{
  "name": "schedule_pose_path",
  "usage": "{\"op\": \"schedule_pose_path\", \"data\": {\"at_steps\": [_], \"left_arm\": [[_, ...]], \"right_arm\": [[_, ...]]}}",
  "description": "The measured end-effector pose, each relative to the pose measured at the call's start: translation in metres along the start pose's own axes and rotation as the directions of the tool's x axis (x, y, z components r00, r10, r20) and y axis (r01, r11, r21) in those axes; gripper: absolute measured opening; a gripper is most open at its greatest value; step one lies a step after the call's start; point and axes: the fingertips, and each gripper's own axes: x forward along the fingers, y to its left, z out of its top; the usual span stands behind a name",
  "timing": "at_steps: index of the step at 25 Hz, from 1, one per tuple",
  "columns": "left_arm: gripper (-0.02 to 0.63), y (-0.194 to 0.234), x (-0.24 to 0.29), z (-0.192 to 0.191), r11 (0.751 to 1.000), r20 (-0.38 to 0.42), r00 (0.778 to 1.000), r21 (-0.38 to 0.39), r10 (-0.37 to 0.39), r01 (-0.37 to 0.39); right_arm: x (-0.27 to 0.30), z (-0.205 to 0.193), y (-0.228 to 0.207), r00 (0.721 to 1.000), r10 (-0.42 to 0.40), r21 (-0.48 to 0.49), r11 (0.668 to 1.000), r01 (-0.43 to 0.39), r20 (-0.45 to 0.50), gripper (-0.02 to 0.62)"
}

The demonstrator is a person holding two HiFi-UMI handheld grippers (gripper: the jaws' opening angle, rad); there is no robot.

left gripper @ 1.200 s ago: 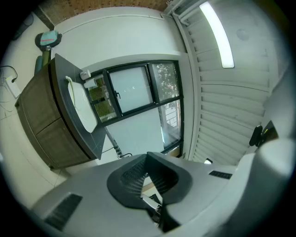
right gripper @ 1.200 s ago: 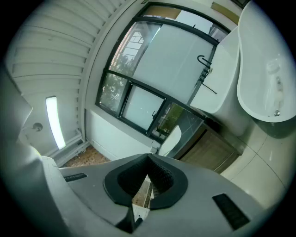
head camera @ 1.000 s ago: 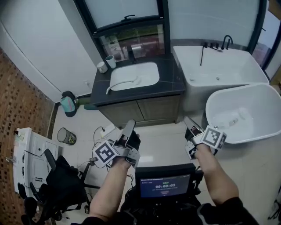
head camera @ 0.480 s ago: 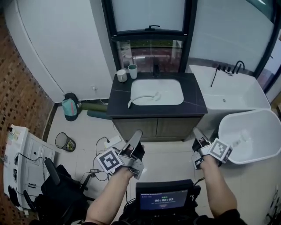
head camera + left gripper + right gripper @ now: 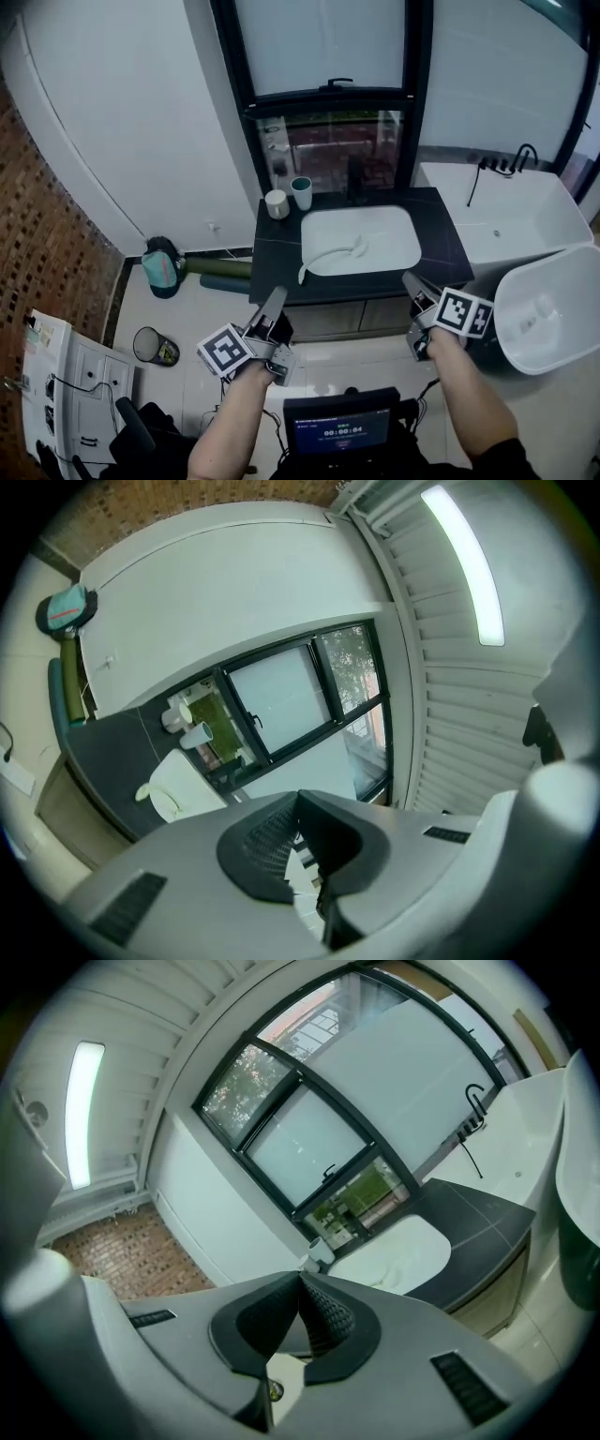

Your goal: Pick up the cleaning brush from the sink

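A white long-handled cleaning brush (image 5: 333, 255) lies in the white sink (image 5: 384, 225), its handle end hanging over the front left rim. The sink is set in a dark vanity counter (image 5: 441, 246) under a window. My left gripper (image 5: 277, 298) is shut and empty, held in the air just short of the counter's front left edge. My right gripper (image 5: 410, 278) is also shut and empty, at the counter's front right edge. In the left gripper view the sink (image 5: 178, 789) shows far off to the left of the closed jaws. In the right gripper view the sink (image 5: 394, 1255) lies ahead.
Two cups (image 5: 277, 203) (image 5: 301, 192) and a black faucet (image 5: 356, 178) stand behind the sink. A white bathtub (image 5: 525, 220) and a round white tub (image 5: 553, 309) are at the right. On the floor at the left are a teal-capped thing (image 5: 161, 265) and a bin (image 5: 152, 345).
The view and both grippers have moved forward toward the vanity, so the sink now sits much nearer and more central. Both grippers stayed shut and empty.
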Motion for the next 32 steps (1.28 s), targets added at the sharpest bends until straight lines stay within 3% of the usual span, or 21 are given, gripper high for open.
{"op": "schedule_pose_path", "data": {"at_steps": [2,5,8,11,13,15,16,17,18,23,24,28,32], "left_arm": [[0.0,0.028,0.024,0.037,0.996,-0.024,0.999,0.071,0.046,-0.045],[0.0,0.05,0.049,0.061,0.981,-0.044,0.995,0.173,0.092,-0.083],[0.0,0.083,0.076,0.094,0.969,-0.076,0.99,0.229,0.116,-0.096],[0.0,0.123,0.101,0.132,0.956,-0.154,0.98,0.281,0.13,-0.083],[0.0,0.156,0.118,0.154,0.938,-0.194,0.97,0.338,0.148,-0.075],[0.001,0.186,0.131,0.168,0.93,-0.241,0.956,0.362,0.167,-0.071],[0.035,0.2,0.136,0.173,0.928,-0.272,0.946,0.366,0.176,-0.067],[0.063,0.214,0.139,0.179,0.925,-0.303,0.934,0.375,0.189,-0.066],[0.063,0.228,0.142,0.188,0.919,-0.329,0.921,0.387,0.209,-0.07],[0.071,0.29,0.165,0.213,0.885,-0.412,0.857,0.455,0.31,-0.101],[0.091,0.3,0.173,0.211,0.874,-0.424,0.846,0.476,0.325,-0.097],[0.118,0.345,0.206,0.201,0.839,-0.486,0.788,0.54,0.378,-0.07],[0.118,0.378,0.222,0.19,0.831,-0.511,0.741,0.545,0.436,-0.114]], "right_arm": [[0.051,0.013,0.001,1.0,-0.009,-0.013,1.0,0.009,0.004,0.0],[0.094,0.025,-0.004,1.0,-0.008,-0.044,0.999,0.007,-0.006,0.034],[0.144,0.036,0.001,0.999,-0.034,-0.041,0.999,0.033,-0.01,0.035],[0.204,0.038,0.01,0.996,-0.091,-0.069,0.994,0.089,-0.02,0.035],[0.24,0.039,0.011,0.99,-0.137,-0.082,0.987,0.135,-0.017,0.084],[0.27,0.028,0.004,0.981,-0.192,-0.069,0.979,0.19,-0.025,0.084],[0.284,0.019,0.0,0.974,-0.223,-0.055,0.974,0.221,-0.037,0.09],[0.299,0.009,-0.003,0.965,-0.256,-0.042,0.966,0.254,-0.052,0.155],[0.313,0.0,-0.005,0.955,-0.288,-0.034,0.958,0.286,-0.066,0.179],[0.375,-0.047,-0.032,0.888,-0.424,0.004,0.902,0.432,-0.18,0.184],[0.385,-0.057,-0.044,0.873,-0.439,0.012,0.892,0.452,-0.213,0.23],[0.428,-0.089,-0.088,0.827,-0.474,0.058,0.857,0.512,-0.302,0.232],[0.45,-0.112,-0.13,0.773,-0.511,0.077,0.814,0.575,-0.376,0.232]]}}
